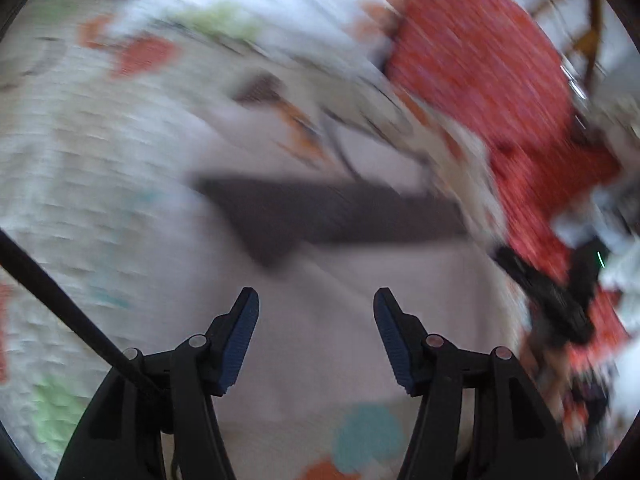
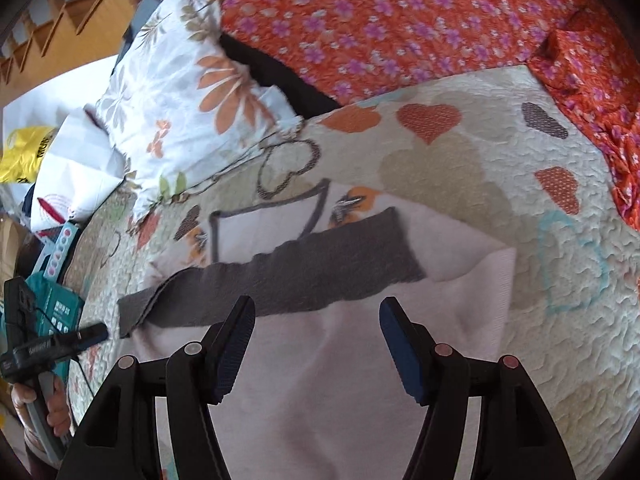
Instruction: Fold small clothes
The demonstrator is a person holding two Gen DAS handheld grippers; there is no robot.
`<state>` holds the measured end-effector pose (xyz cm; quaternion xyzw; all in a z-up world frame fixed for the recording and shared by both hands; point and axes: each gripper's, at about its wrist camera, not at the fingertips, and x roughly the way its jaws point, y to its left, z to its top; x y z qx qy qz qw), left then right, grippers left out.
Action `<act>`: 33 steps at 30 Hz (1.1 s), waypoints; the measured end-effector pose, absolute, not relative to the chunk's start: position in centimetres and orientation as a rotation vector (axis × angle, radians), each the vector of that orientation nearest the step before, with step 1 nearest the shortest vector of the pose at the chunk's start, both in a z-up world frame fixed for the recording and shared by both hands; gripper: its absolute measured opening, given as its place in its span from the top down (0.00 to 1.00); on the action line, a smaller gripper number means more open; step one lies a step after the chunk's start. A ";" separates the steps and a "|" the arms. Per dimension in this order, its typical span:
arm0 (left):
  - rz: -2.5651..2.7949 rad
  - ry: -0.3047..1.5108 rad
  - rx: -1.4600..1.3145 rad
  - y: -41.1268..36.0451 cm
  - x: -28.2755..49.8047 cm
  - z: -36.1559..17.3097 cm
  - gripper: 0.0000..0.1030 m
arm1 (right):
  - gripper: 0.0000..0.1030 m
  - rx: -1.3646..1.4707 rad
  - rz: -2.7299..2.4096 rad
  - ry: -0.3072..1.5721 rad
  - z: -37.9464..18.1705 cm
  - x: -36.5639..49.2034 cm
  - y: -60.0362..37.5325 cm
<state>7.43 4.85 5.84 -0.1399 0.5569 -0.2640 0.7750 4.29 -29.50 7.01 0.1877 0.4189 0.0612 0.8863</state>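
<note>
Pale pink cloth [image 2: 320,380] lies directly under and between the spread fingers of the right gripper [image 2: 316,344], whose jaws stand wide open and hold nothing; its grey band [image 2: 280,280] runs crosswise just ahead of the tips, long axis left to right. It rests flat on the heart-print quilt [image 2: 500,152]. Over the same cloth, the left gripper [image 1: 316,340] is likewise wide open and empty, its view blurred, so neither seems clearly nearer.
</note>
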 end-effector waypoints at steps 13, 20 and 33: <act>-0.154 1.023 -0.437 5.7 15.4 3.7 0.38 | 0.32 0.443 0.145 0.937 5.3 4.6 -30.3; -0.130 1.015 -0.432 7.2 14.3 4.6 0.37 | 0.32 0.482 0.067 0.912 5.9 4.0 -34.2; -0.156 1.090 -0.216 11.5 5.8 3.8 0.30 | 0.35 0.596 0.062 0.982 2.6 -3.7 -38.7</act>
